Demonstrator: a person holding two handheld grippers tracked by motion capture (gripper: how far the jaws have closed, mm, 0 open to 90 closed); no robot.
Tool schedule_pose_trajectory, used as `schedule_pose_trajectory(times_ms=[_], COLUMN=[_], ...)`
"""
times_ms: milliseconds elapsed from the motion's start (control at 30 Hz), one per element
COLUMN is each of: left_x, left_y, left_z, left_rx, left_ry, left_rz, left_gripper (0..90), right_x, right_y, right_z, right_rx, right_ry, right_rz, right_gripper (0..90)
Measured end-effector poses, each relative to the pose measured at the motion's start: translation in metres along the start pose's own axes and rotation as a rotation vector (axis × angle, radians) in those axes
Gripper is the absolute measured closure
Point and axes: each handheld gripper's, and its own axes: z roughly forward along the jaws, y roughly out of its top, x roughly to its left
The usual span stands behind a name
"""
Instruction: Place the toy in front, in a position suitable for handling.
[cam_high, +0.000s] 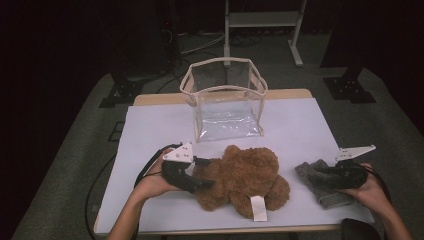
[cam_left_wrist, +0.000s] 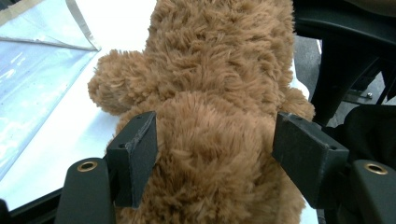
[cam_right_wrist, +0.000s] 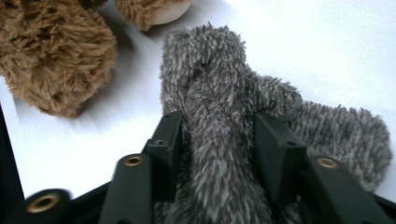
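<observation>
A brown plush teddy bear (cam_high: 245, 172) lies on the white table (cam_high: 150, 130), a white tag at its near side. My left gripper (cam_high: 209, 173) sits at the bear's left end, both pads pressed into the fur. In the left gripper view a rounded part of the bear (cam_left_wrist: 210, 93) fills the span between the jaws of my left gripper (cam_left_wrist: 215, 149). At the right, a grey fuzzy sock-like cloth (cam_high: 320, 185) lies on the table. My right gripper (cam_high: 327, 172) is over it with jaws apart. A raised fold of the grey cloth (cam_right_wrist: 219, 93) stands between the jaws of my right gripper (cam_right_wrist: 217, 140).
A clear plastic bag with cream trim (cam_high: 225, 100) stands upright and open-topped behind the bear at the table's far middle. One of its clear walls (cam_left_wrist: 28, 70) lies close to the bear's left. A dark chair (cam_left_wrist: 345, 56) stands beyond the near table edge.
</observation>
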Motion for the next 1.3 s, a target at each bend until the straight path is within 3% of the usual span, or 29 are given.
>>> schedule_pose_trajectory(times_ms=[167,300,467,600,800,1000,1300], left_x=[0.000,0.000,-0.001,-0.003,-0.004,-0.002,0.001], left_y=[-0.004,-0.007,-0.015,-0.024,-0.036,-0.041,-0.042], left_z=[-0.004,-0.010,-0.014,-0.014,-0.011,-0.001,0.010], left_rx=[0.002,-0.020,-0.034,-0.041,-0.046,-0.037,-0.020], left_ry=[0.007,0.022,0.035,0.034,0.041,0.021,0.019], left_rz=[-0.009,-0.012,-0.013,-0.009,-0.009,-0.016,-0.022], left_gripper=[28.8,27.7,24.9,24.2,21.6,18.1,9.9], right_x=[0.007,0.019,0.041,0.069,0.087,0.095,0.096], right_y=[0.008,0.024,0.047,0.073,0.100,0.118,0.123], right_z=[-0.006,-0.015,-0.013,-0.002,0.012,0.023,0.038], right_rx=[-0.029,-0.061,-0.097,-0.118,-0.121,-0.127,-0.125], right_ry=[-0.006,0.000,0.075,0.148,0.178,0.192,0.249], right_rz=[-0.031,-0.069,-0.148,-0.249,-0.334,-0.375,-0.377], right_gripper=[42.8,39.0,35.4,32.1,27.2,24.5,22.6])
